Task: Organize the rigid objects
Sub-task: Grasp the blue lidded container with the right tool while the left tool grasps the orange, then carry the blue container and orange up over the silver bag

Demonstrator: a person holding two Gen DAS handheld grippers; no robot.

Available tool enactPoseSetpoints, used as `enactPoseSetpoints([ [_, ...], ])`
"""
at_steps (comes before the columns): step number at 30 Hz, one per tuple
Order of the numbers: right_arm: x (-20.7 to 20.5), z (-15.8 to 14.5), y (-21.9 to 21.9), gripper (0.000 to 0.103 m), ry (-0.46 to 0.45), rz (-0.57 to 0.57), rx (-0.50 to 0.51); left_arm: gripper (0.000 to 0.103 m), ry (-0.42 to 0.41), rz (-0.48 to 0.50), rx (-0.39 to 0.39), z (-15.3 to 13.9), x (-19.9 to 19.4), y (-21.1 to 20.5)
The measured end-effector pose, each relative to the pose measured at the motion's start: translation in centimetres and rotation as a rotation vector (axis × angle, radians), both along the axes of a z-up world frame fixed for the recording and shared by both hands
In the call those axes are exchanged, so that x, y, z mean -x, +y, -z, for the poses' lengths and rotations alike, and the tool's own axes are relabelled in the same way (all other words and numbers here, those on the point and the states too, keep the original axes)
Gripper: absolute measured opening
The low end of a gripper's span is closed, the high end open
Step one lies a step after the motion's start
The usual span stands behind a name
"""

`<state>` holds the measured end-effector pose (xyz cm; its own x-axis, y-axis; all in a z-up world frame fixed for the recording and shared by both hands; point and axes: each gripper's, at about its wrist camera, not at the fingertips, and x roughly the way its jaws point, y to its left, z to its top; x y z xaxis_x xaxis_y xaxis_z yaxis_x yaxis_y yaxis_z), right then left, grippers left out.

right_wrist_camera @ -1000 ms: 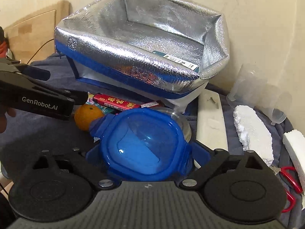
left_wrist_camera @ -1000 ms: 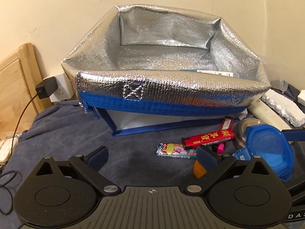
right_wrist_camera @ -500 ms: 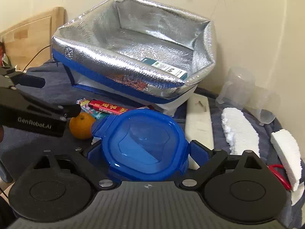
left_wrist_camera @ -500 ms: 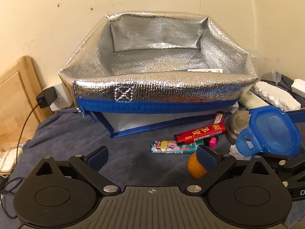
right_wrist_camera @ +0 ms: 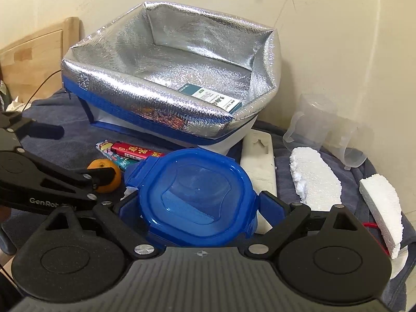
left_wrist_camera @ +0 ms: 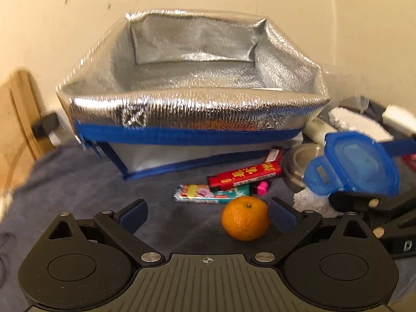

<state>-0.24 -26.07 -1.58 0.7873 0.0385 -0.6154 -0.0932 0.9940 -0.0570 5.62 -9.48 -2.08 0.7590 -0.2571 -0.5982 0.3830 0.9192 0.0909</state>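
My right gripper [right_wrist_camera: 200,205] is shut on a blue lidded plastic container [right_wrist_camera: 195,195] and holds it above the cloth, in front of the open silver insulated bag [right_wrist_camera: 171,78]; the container also shows in the left wrist view [left_wrist_camera: 356,163]. My left gripper [left_wrist_camera: 208,213] is open, low over the cloth, with an orange [left_wrist_camera: 245,218] between its fingers, close to the right one. The orange also shows in the right wrist view [right_wrist_camera: 105,175]. A teal and white box [right_wrist_camera: 210,98] lies inside the bag.
A red packet [left_wrist_camera: 244,176], a teal candy packet [left_wrist_camera: 210,193] and a pink piece [left_wrist_camera: 261,188] lie before the bag. A metal lid [left_wrist_camera: 296,166], white tray [right_wrist_camera: 258,158], foam pieces [right_wrist_camera: 314,176], clear cups [right_wrist_camera: 327,130] sit right. A wooden board [right_wrist_camera: 31,59] stands left.
The right gripper has lifted the blue container higher and toward the bag. The left gripper has moved right and forward, so the orange now sits between its fingers.
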Motion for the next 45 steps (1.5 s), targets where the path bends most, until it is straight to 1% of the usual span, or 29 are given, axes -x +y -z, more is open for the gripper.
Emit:
enactPoseSetpoints([
  [1,0.0,0.0,0.0,0.092,0.0,0.0,-0.001,0.083,0.024,0.012,0.043,-0.1,-0.2,0.3],
  [2,0.1,0.1,-0.1,0.092,0.0,0.001,-0.003,0.064,0.055,0.035,0.091,-0.2,-0.4,0.7],
  [3,0.1,0.1,-0.1,0.092,0.0,0.004,-0.005,0.057,0.08,0.055,0.126,-0.3,-0.5,0.9],
  [4,0.1,0.1,-0.2,0.092,0.0,0.005,-0.006,0.046,0.094,0.07,0.141,-0.5,-0.5,0.9],
  [5,0.2,0.1,-0.2,0.092,0.001,0.007,-0.005,0.037,0.091,0.082,0.137,-0.6,-0.4,0.7],
  [8,0.2,0.1,-0.1,0.092,0.0,0.014,-0.006,0.036,0.064,0.094,0.108,-0.4,0.4,0.1],
  [12,0.4,0.1,0.0,0.092,-0.006,0.021,0.005,0.036,0.073,0.086,0.146,-0.3,0.6,0.9],
  [15,0.4,0.2,0.1,0.092,-0.002,0.02,0.004,0.036,0.056,0.081,0.143,-0.4,0.6,1.4],
  [17,0.4,0.2,0.1,0.092,-0.002,0.02,0.003,0.039,0.047,0.103,0.13,-0.2,0.8,1.4],
  [19,0.4,0.2,0.3,0.092,-0.003,0.018,0.003,0.039,0.054,0.115,0.146,0.0,0.9,1.6],
  [20,0.4,0.3,0.3,0.092,-0.004,0.016,0.002,0.042,0.054,0.116,0.149,0.2,1.0,1.6],
  [22,0.4,0.3,0.4,0.092,-0.006,0.014,0.0,0.045,0.081,0.118,0.13,1.0,0.8,1.2],
  [23,0.4,0.3,0.4,0.092,-0.007,0.013,0.001,0.044,0.081,0.11,0.121,1.4,0.7,1.0],
  [24,0.4,0.4,0.4,0.092,-0.007,0.012,0.002,0.043,0.055,0.103,0.112,1.7,0.9,0.9],
  [25,0.3,0.4,0.4,0.092,-0.007,0.012,0.001,0.04,0.046,0.102,0.107,1.7,1.0,0.8],
  [32,0.4,0.8,0.0,0.091,0.007,0.015,0.009,0.037,0.083,0.082,0.162,1.4,0.5,1.5],
  [38,0.8,0.5,0.0,0.091,-0.009,0.024,-0.001,0.037,0.065,0.072,0.154,0.6,1.1,1.8],
  [41,0.8,0.1,0.0,0.091,-0.015,0.027,0.003,0.037,0.037,0.07,0.139,-0.2,1.6,2.0],
  [45,1.0,-0.5,0.4,0.091,-0.029,0.023,0.012,0.037,0.014,0.059,0.151,-1.4,2.0,2.4],
])
